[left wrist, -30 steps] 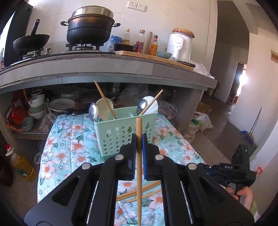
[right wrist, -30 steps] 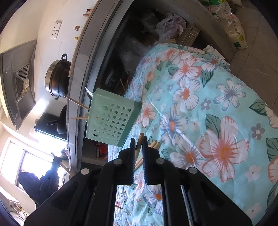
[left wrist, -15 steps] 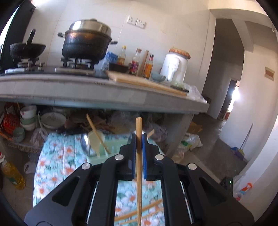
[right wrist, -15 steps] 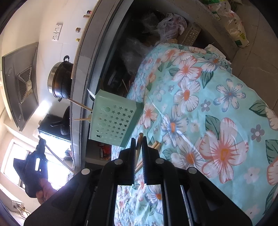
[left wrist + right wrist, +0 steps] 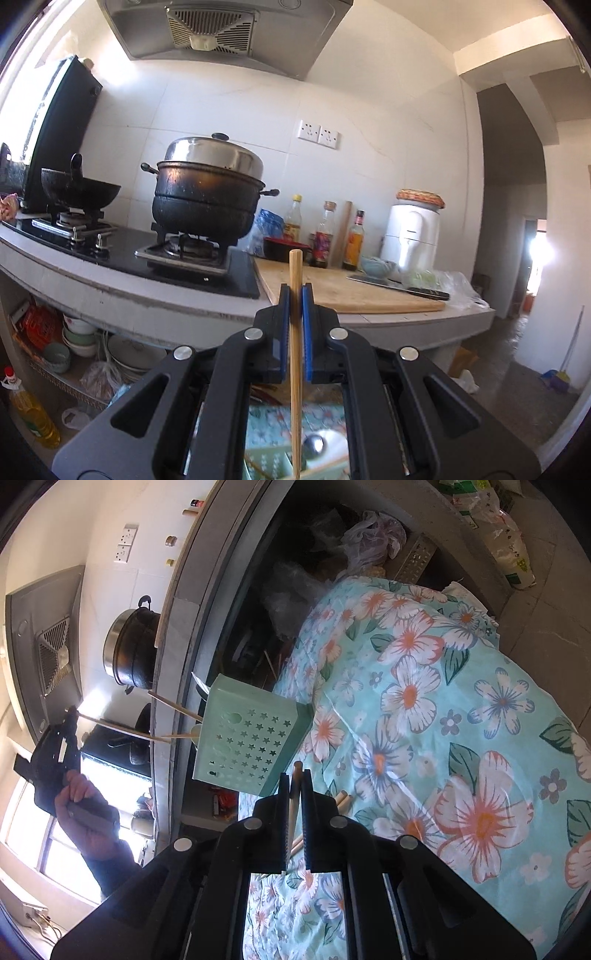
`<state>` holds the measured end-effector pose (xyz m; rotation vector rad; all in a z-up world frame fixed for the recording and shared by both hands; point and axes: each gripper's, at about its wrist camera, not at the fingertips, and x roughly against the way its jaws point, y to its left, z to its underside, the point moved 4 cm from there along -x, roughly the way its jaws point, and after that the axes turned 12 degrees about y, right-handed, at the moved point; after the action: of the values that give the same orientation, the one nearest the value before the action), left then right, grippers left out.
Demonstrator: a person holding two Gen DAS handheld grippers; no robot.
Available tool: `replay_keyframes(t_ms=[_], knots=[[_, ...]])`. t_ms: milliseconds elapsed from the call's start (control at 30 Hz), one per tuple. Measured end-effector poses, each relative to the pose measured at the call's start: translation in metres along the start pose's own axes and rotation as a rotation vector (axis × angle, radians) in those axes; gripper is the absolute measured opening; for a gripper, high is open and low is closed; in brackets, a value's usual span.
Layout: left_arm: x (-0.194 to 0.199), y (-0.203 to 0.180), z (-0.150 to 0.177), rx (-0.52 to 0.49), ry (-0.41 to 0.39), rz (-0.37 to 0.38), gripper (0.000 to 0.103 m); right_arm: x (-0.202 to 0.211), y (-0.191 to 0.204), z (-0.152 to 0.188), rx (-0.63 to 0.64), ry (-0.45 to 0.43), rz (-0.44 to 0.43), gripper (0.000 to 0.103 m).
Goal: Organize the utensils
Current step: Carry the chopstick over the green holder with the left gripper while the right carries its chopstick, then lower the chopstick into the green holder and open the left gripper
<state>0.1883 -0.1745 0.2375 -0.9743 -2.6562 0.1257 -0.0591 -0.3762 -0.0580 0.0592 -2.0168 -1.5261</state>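
My left gripper (image 5: 295, 290) is shut on a wooden chopstick (image 5: 295, 365) held upright, raised high above the mint green utensil basket (image 5: 273, 463), which shows blurred below between the arms with a metal spoon (image 5: 314, 443) in it. The right wrist view shows the left gripper (image 5: 55, 753) beyond the basket (image 5: 247, 738), its chopstick reaching down into the basket. My right gripper (image 5: 295, 775) is shut on another wooden chopstick (image 5: 293, 801) just above the floral tablecloth (image 5: 443, 738), beside the basket. Two more chopsticks (image 5: 341, 799) lie on the cloth.
Behind the table is a concrete counter (image 5: 155, 306) with a gas stove, a large black pot (image 5: 207, 199), a wok (image 5: 77, 188), bottles, a cutting board (image 5: 351, 288) and a white appliance (image 5: 413, 236). Bowls and clutter sit under the counter.
My left gripper rose with its chopstick from table level to well above the basket, tilting up toward the counter. The right gripper stayed nearly still, holding its chopstick.
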Motion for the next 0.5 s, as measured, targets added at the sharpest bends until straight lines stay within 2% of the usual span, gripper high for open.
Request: replay_keyframes(t_ms=[267, 367, 500], knots=[[-0.073, -0.002, 0.031, -0.068, 0.042, -0.118, 0.005, -0.002, -0.001, -0.005, -0.001, 0.0, 0.011, 0.006], [-0.085, 0.002, 0.049, -0.056, 0.063, -0.124, 0.005, -0.003, -0.003, -0.005, -0.006, 0.002, 0.015, 0.007], [-0.087, 0.001, 0.066, -0.071, 0.051, -0.133, 0.006, -0.004, -0.004, -0.006, -0.008, 0.004, 0.016, 0.007]])
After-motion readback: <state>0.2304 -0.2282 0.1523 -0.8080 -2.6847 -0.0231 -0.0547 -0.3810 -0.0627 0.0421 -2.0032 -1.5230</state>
